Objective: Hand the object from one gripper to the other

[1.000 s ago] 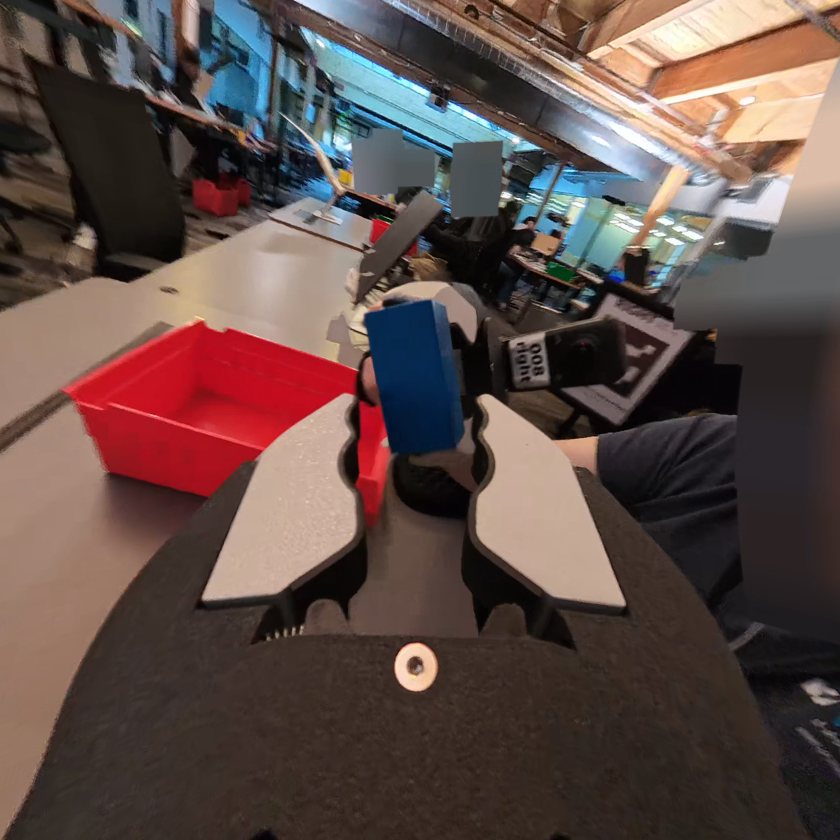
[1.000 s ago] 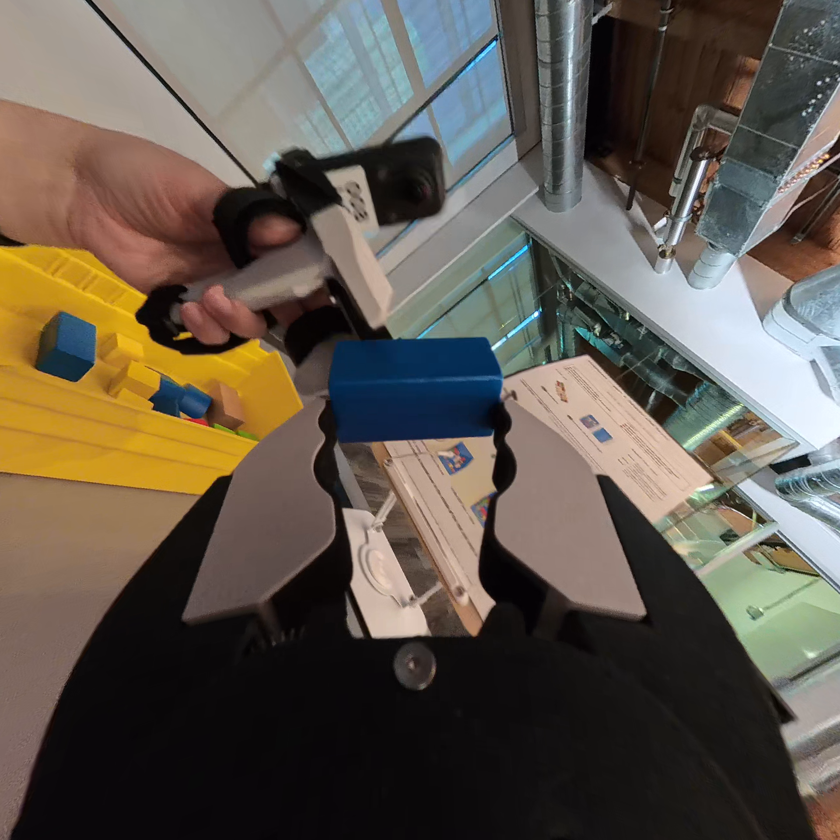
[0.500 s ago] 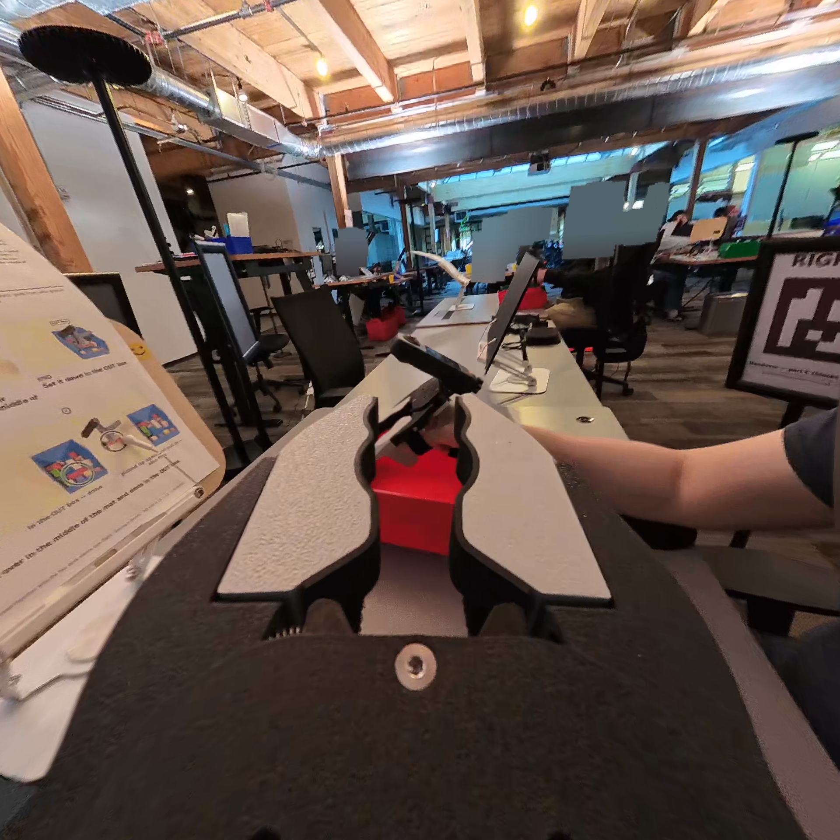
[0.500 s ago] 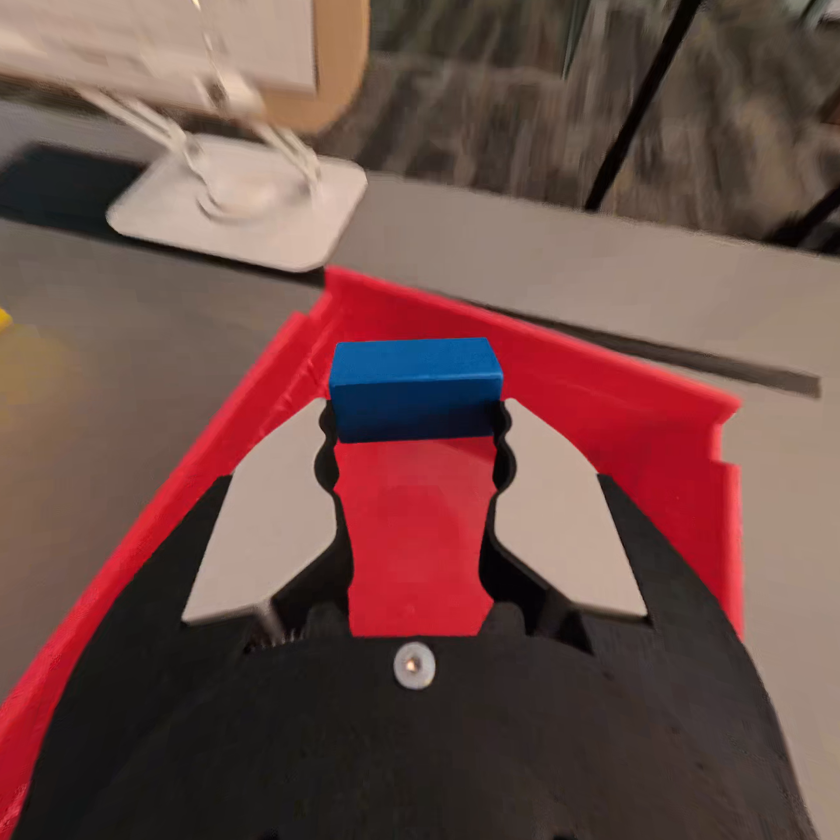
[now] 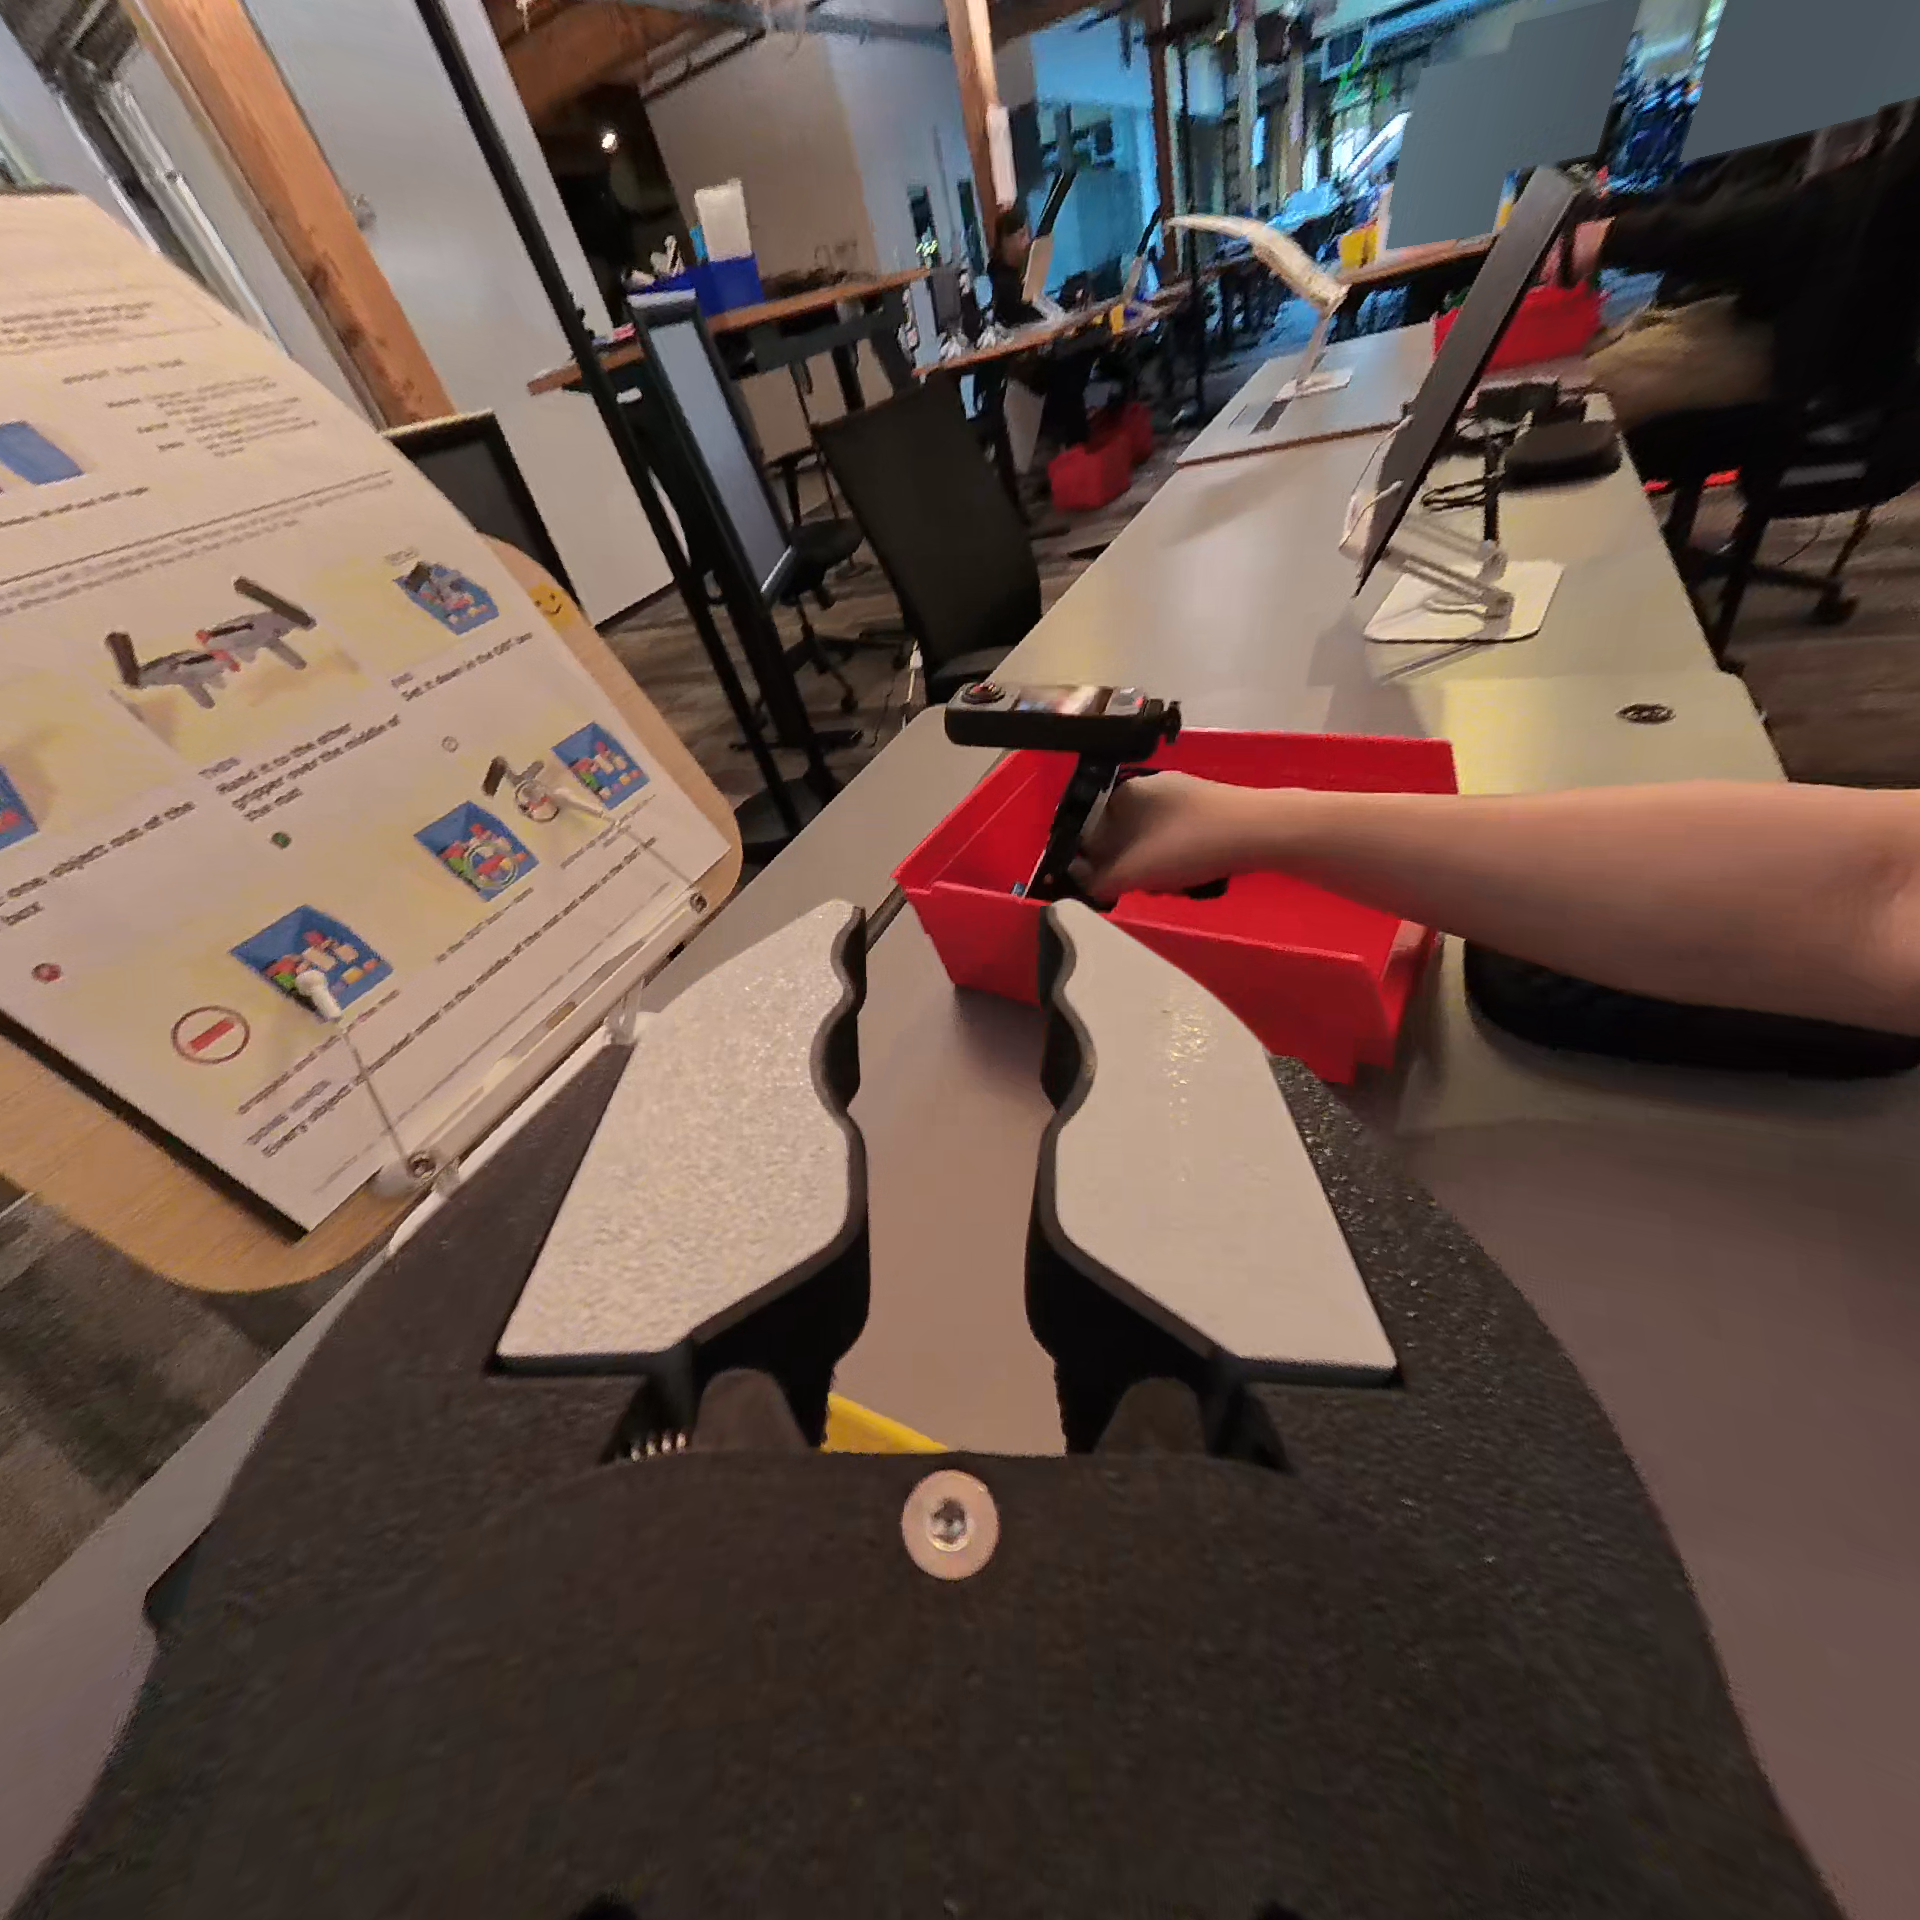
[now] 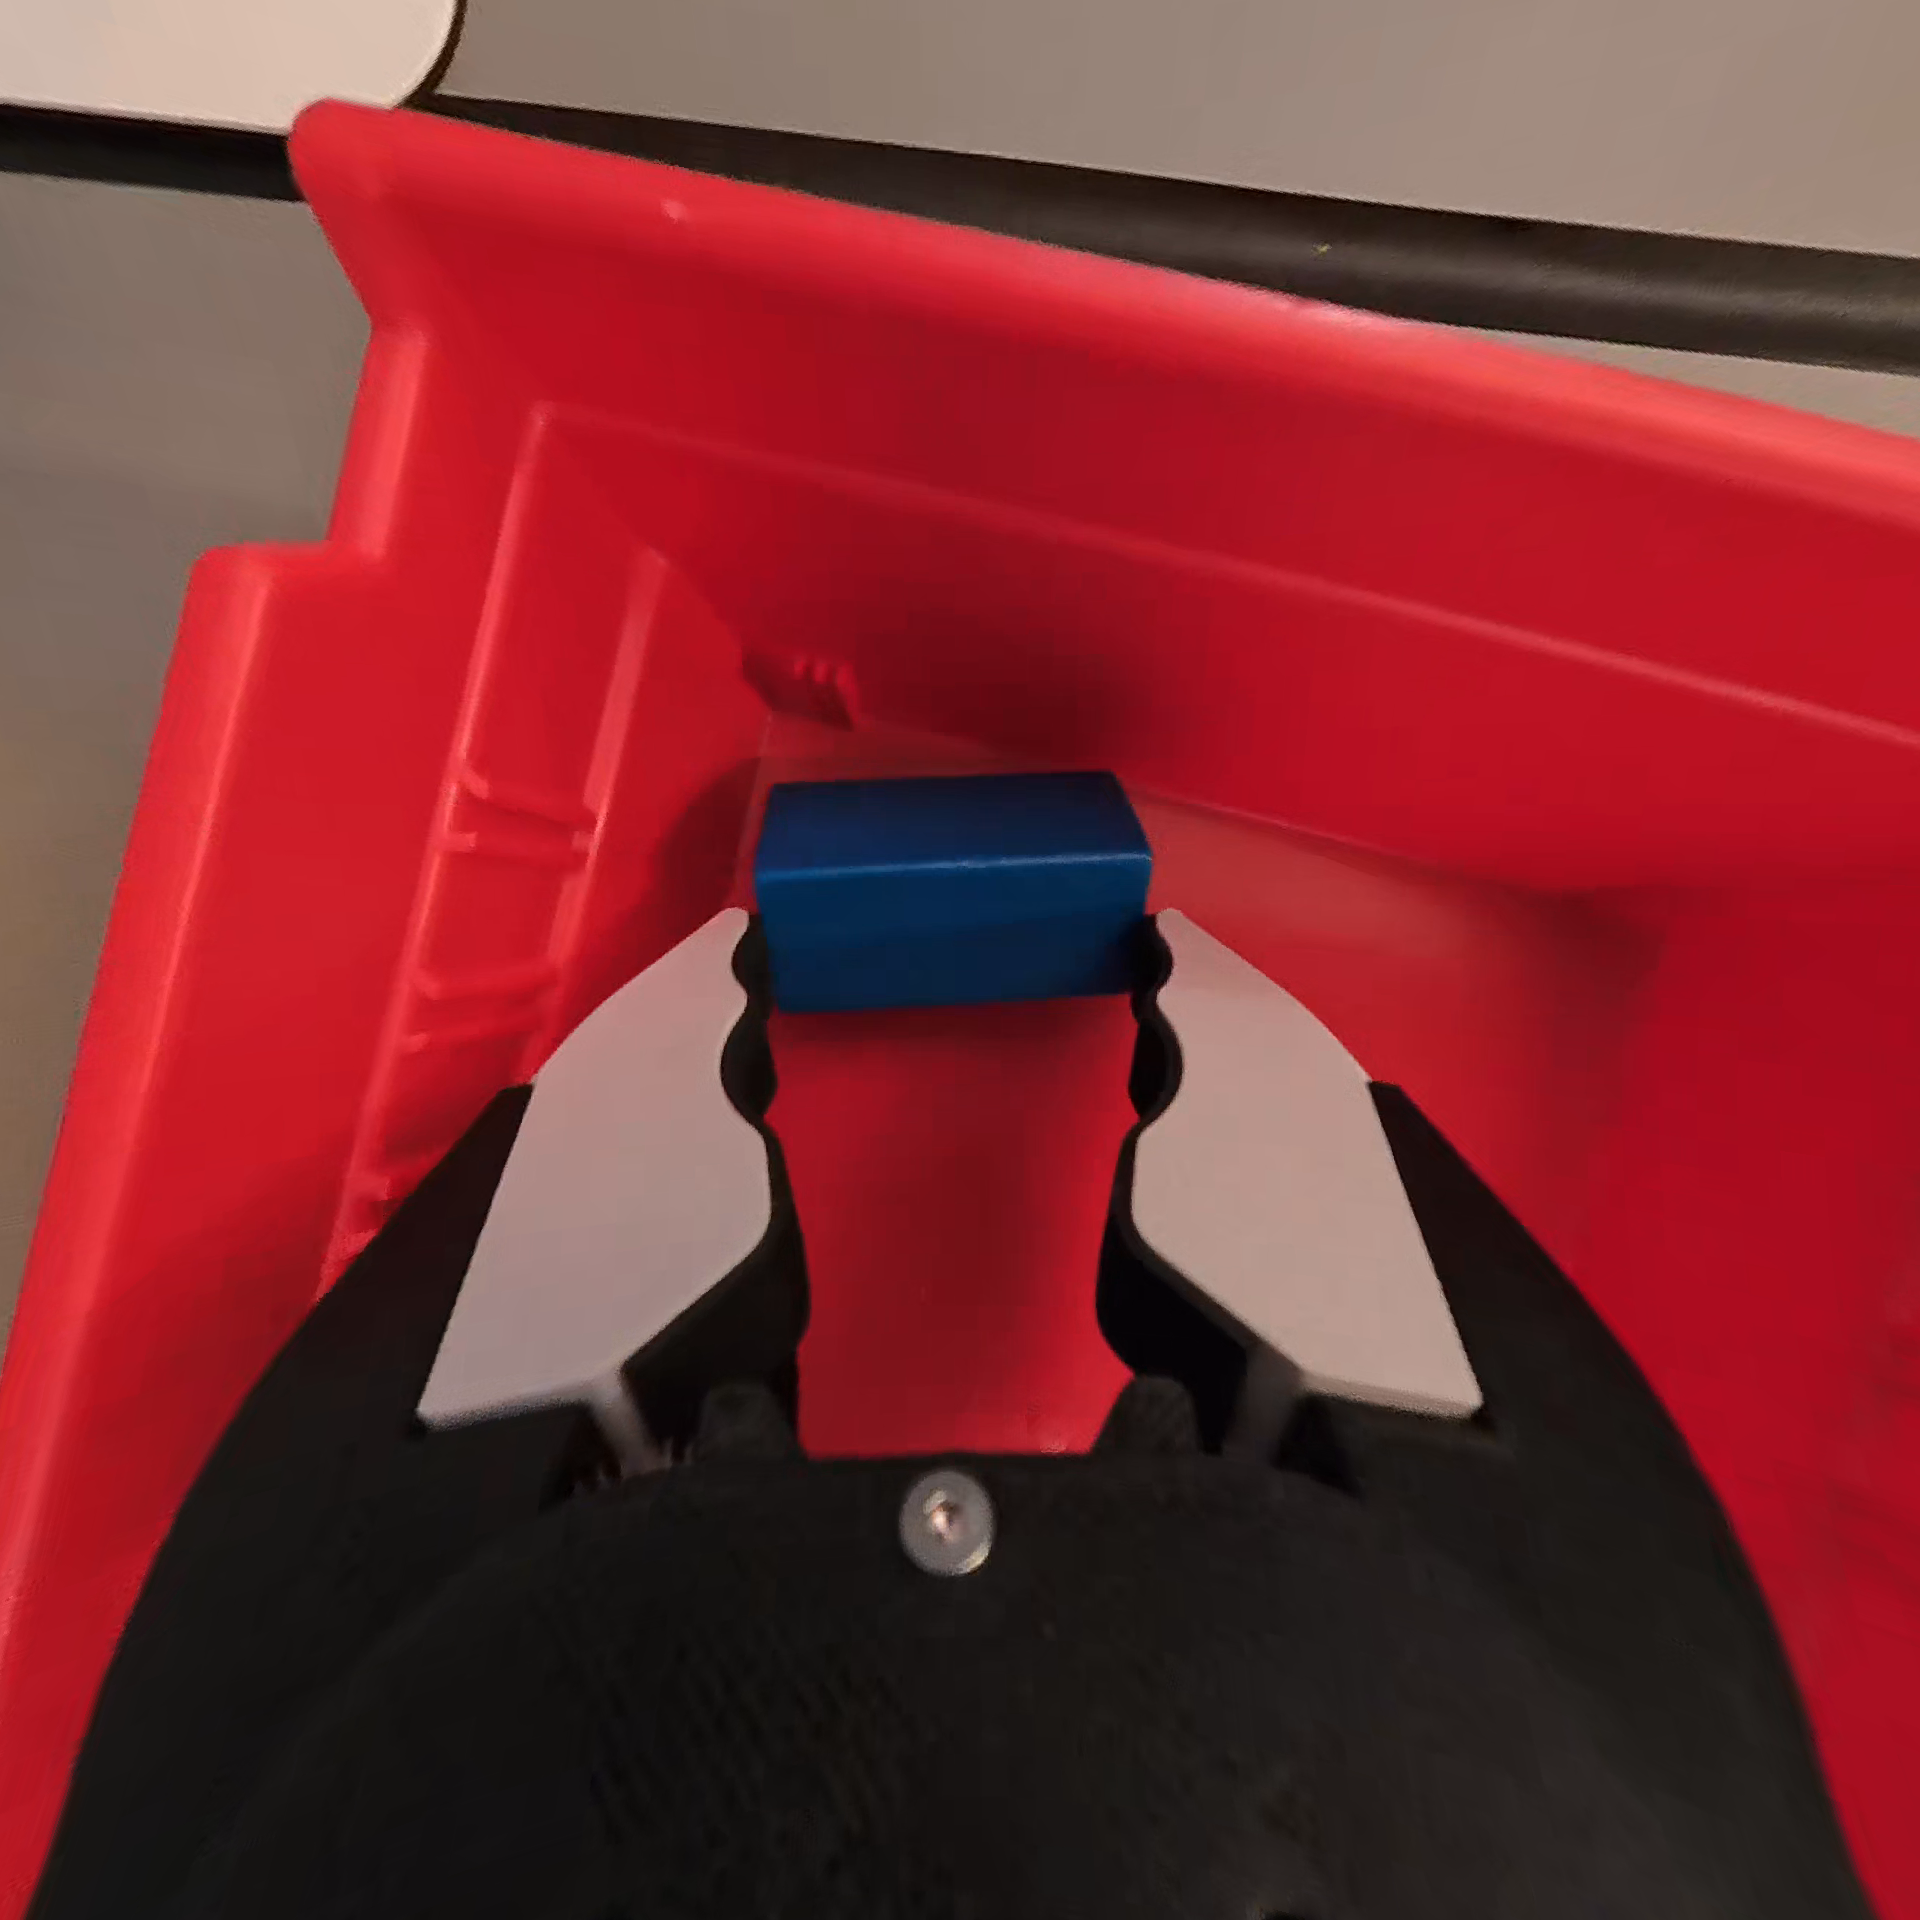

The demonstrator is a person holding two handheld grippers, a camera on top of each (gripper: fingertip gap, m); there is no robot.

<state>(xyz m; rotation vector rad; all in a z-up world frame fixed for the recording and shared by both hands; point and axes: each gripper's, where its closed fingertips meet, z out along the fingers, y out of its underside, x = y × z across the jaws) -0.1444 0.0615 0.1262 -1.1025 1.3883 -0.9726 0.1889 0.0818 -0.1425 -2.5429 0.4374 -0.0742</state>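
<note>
My right gripper (image 6: 951, 920) is shut on a blue block (image 6: 951, 894), gripping its two ends. It holds the block low inside a red bin (image 6: 935, 364), near a corner and close to the floor. I cannot tell if the block touches the floor. In the left wrist view a hand holds the right gripper (image 5: 1081, 821) down in the red bin (image 5: 1195, 966). My left gripper (image 5: 951, 914) is open and empty, above the grey table (image 5: 1558, 1299), a little short of the bin.
An instruction sheet on a wooden board (image 5: 312, 779) stands at the left. A person's forearm (image 5: 1558, 883) reaches across from the right. A monitor on a stand (image 5: 1455, 582) and a black chair (image 5: 935, 520) are farther back. A yellow sliver (image 5: 873, 1439) shows under my left gripper.
My right gripper carried the blue block away from the left gripper and down into the red bin. My left gripper swung left, drew back from the bin and stays empty.
</note>
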